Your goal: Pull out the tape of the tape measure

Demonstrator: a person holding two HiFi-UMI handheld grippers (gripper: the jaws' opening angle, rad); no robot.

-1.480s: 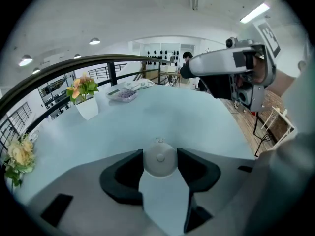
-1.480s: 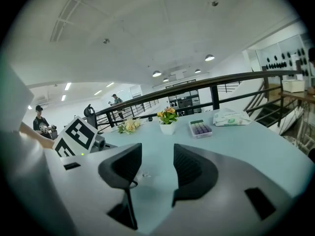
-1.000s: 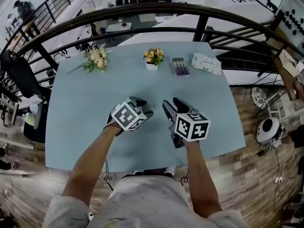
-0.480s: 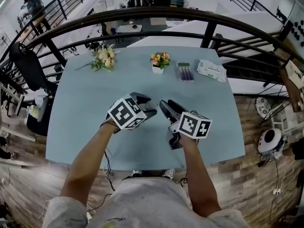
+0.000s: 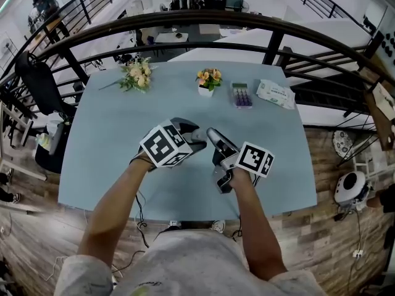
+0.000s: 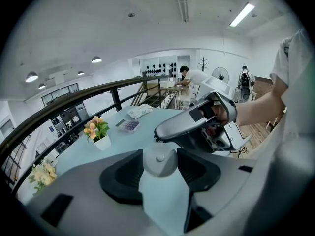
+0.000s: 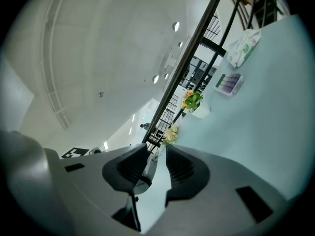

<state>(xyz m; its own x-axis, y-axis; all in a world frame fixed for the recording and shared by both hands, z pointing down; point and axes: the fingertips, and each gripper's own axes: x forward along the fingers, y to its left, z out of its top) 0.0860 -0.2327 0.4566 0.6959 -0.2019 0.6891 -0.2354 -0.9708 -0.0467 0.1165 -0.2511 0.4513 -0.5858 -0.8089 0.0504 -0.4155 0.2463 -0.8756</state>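
Small round tape measure, pale grey case with a centre button, clamped by its rim between the jaws of the left gripper and held up off the blue surface in front of the person. Likely light, hard-shelled and smooth, so prone to twisting in the pads under an off-axis pull. Probably spring-loaded, so liable to snap back if let go. Tape itself thin, bendy, easy to crease. Best taken by the tab at its end, square across the pads, then drawn straight away from the case mouth.

Right gripper level with the case, tips just beside it, jaws part-way apart and just been closing. Pale thin strip between them, perhaps the tab or the case edge, too blurred to settle. Against one pad, gap showing at the other, so not yet pinched.

Farther back on the surface: potted flowers, bouquet, purple-topped box, tissue pack. Black railing beyond.
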